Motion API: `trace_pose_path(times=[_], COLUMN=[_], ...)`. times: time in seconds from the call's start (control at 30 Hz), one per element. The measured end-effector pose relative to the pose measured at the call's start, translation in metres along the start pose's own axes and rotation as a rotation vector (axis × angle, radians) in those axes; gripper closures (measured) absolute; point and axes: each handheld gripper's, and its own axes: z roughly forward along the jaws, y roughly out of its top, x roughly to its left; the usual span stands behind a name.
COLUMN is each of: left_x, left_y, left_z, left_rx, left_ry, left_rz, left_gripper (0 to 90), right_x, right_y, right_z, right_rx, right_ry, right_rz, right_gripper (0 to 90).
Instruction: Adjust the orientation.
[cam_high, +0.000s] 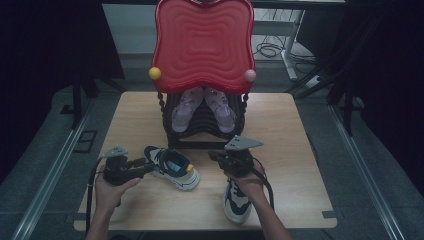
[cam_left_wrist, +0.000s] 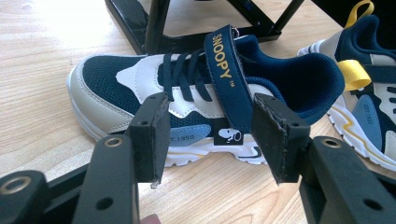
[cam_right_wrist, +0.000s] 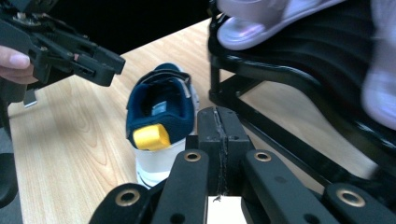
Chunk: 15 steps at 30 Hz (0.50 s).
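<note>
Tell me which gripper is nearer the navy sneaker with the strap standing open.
Left. The left gripper points at that navy sneaker, its open jaws just short of the shoe's side. The right gripper, jaws shut and empty, is farther off, past its heel.

High view looks down from above, far off; both gripper views sit low, close — sharing the navy sneaker

Left black hand-held gripper: boxy body, grey three-cornered plate on top, black cable looping off its rear. Jaws are flat black bars with brass-ringed screw holes, ending in thick black foam pads with worn, frayed edges.

Right black hand-held gripper: same build, larger grey plate, black cable. Forearms bare, no sleeves visible.
</note>
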Motion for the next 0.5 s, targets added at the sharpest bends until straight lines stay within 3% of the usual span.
trace_pose_path(times=[0.27,0.5], left_x=[0.002,0.003], left_y=[-0.001,-0.002], left_z=[-0.003,-0.002], left_rx=[-0.006,0.005], left_ry=[0.005,0.001], left_rz=[-0.007,-0.001], left_gripper=[47.4,47.3], right_x=[0.012,0.012], right_y=[0.009,0.011], right_z=[0.038,0.066], right_rx=[0.109,0.172], right_ry=[0.01,0.026], right_rz=[-0.061,-0.054], right_gripper=[89.3,89.3])
